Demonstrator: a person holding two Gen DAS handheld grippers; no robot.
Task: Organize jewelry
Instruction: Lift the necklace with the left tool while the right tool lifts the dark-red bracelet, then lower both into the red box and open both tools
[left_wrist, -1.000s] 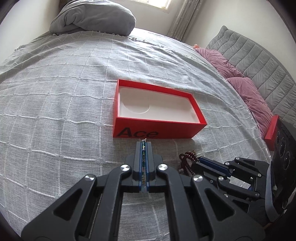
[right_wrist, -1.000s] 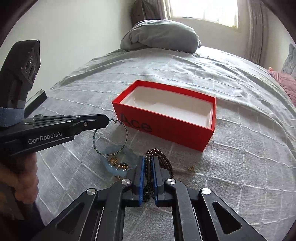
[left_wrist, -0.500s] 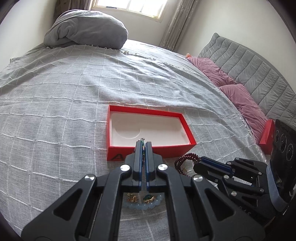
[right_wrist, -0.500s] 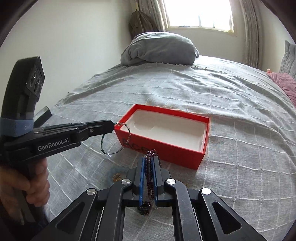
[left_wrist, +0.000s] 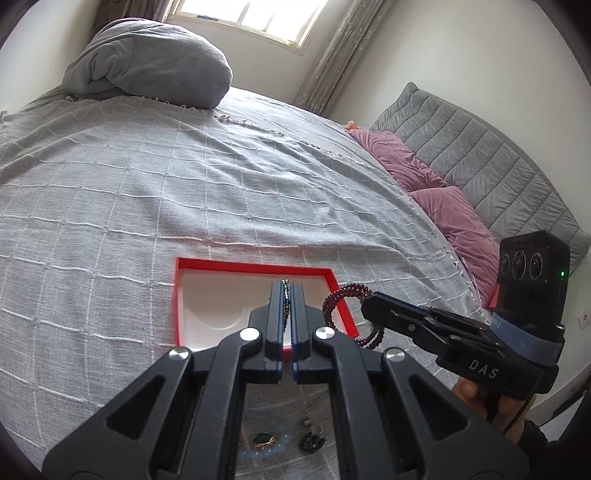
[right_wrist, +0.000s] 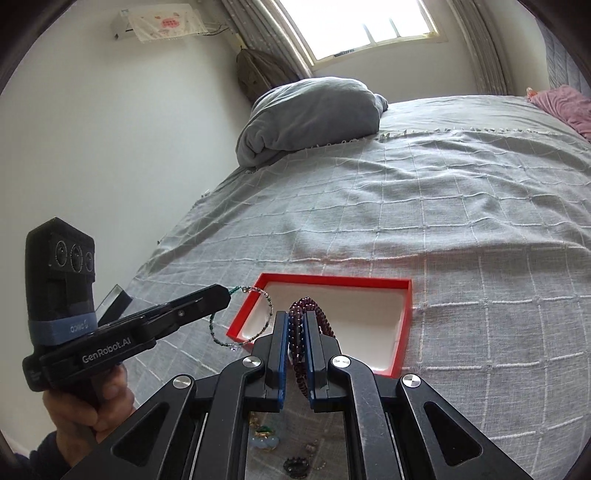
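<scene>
both clamped: left hand-held gripper (left_wrist: 287, 291) pinches thin green bracelet (right_wrist: 242, 317); right hand-held gripper (right_wrist: 296, 325) grips purple bead bracelet (right_wrist: 301, 314).

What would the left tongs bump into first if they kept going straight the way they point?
Probably the open red box: the left tongs, shut on a thin beaded bracelet, aim down at its white inside. Nothing shows in between, though depth is hard to judge.
</scene>
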